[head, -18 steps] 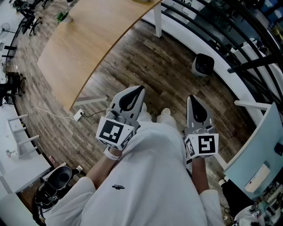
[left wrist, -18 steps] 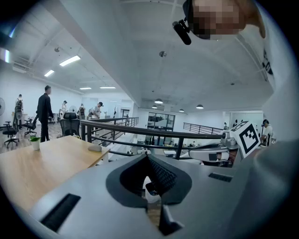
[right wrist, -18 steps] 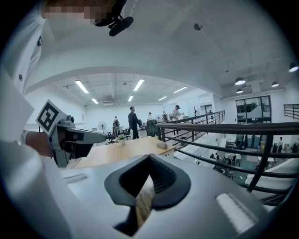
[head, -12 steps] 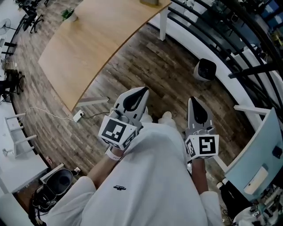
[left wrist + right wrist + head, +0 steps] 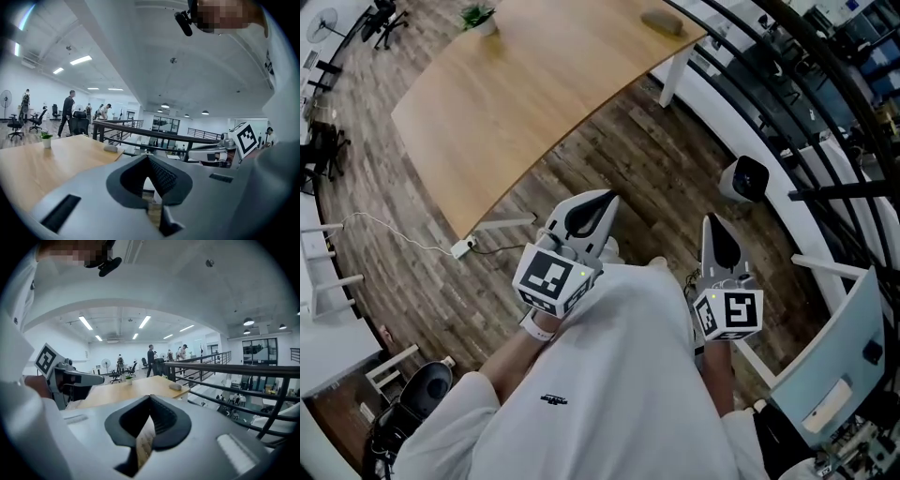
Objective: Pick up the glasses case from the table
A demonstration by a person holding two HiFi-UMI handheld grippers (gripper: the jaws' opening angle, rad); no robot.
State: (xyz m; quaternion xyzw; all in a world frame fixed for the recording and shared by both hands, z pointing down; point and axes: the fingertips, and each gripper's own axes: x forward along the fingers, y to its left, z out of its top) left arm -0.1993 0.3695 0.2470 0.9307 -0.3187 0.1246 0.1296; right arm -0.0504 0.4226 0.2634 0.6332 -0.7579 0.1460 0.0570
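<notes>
The glasses case (image 5: 661, 22) is a small grey-green oblong lying near the far corner of the long wooden table (image 5: 516, 94). It also shows as a small grey lump in the left gripper view (image 5: 110, 148) and the right gripper view (image 5: 175, 386). My left gripper (image 5: 600, 197) and right gripper (image 5: 711, 223) are held side by side in front of my white-clad body, over the wooden floor and well short of the table. Both are shut with nothing in them, as the left gripper (image 5: 149, 157) and right gripper (image 5: 150, 397) show in their own views.
A small potted plant (image 5: 478, 16) stands at the table's far end. On the floor are a white round bin (image 5: 744, 178) and a power strip (image 5: 461, 247) with its cable. A dark railing (image 5: 797, 103) runs along the right. A pale blue panel (image 5: 834, 356) stands at the lower right.
The head view has shifted toward the table, so more of the tabletop shows and the glasses case has come into sight at the top. Both grippers stay shut in front of my body.
</notes>
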